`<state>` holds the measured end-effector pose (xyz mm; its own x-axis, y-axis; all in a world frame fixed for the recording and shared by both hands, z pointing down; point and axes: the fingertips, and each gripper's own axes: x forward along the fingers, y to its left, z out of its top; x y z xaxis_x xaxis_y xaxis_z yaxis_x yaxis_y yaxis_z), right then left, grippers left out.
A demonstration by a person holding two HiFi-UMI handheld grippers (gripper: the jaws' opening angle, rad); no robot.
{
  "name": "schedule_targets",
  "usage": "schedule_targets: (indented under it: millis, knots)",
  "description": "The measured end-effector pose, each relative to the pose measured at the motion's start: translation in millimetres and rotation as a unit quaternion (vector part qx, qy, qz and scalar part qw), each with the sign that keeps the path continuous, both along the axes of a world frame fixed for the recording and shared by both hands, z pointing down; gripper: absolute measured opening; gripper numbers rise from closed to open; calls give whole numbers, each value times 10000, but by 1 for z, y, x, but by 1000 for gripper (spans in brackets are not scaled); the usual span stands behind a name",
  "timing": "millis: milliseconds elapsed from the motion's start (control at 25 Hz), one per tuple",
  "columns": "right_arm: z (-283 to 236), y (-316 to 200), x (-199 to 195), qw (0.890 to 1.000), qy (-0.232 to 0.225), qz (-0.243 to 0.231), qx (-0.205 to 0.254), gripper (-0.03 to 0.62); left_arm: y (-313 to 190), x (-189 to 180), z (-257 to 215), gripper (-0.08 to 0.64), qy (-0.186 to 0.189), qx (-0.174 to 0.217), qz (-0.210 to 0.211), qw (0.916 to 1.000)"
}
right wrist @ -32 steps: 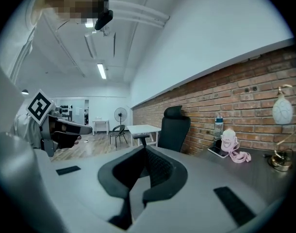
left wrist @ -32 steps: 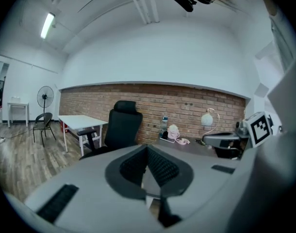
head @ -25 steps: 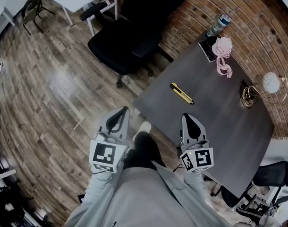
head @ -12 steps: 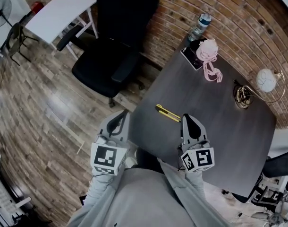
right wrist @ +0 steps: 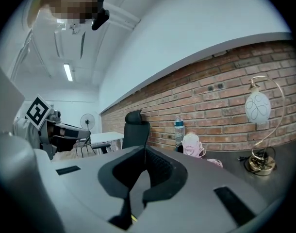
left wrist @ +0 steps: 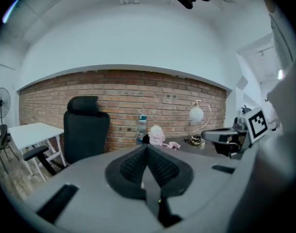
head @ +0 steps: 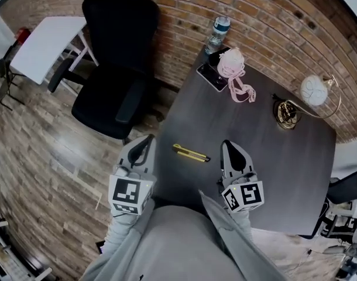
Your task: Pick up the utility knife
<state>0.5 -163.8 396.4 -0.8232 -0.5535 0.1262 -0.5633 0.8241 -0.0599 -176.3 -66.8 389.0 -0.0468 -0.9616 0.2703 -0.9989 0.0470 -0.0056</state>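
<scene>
The utility knife [head: 191, 153], yellow and black, lies flat on the dark table [head: 278, 163] near its front left edge. In the head view it sits between my two grippers, a little ahead of their tips. My left gripper [head: 144, 142] hangs at the table's left edge with its jaws shut and nothing in them. To the knife's right, my right gripper [head: 231, 147] is over the table, also shut and holding nothing. Seen in their own views, the left gripper [left wrist: 147, 147] and the right gripper [right wrist: 144, 149] both point level toward the brick wall, jaw tips together.
A black office chair [head: 117, 51] stands left of the table by the brick wall. At the table's far side are a water bottle [head: 217, 31], a dark phone [head: 210, 75] and a pink bundle [head: 232, 66]. A globe lamp [head: 315, 91] stands far right. A white table [head: 47, 43] is far left.
Both grippers have come forward to the table. The knife, earlier well ahead of them, now lies between their tips. Both jaws stay shut.
</scene>
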Motion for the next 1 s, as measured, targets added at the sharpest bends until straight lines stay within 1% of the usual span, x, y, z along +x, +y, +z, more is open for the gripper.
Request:
schedule_targets:
  millis: [280,360,600,840,1000]
  knots:
    - [-4,-6,24,9990,-20,455,-4,18,-29,20,-3,18,-79,32,592,9982]
    - [-6,-6,31,9980,-34,627,4,18,-38,25,-5,18,-113,43,795,9968]
    - [-16,-3,56,9932,-36,1165,42,18,-59,44,-9,18,-54,29,1354,9908]
    - [-16,3,75,9875,-33,1576,27,18,-67,60,-4,18,-2,16,1721,9851]
    - [-12,9,82,9846,-16,1747,-18,18,-67,68,2,18,-58,-49,1936,9811]
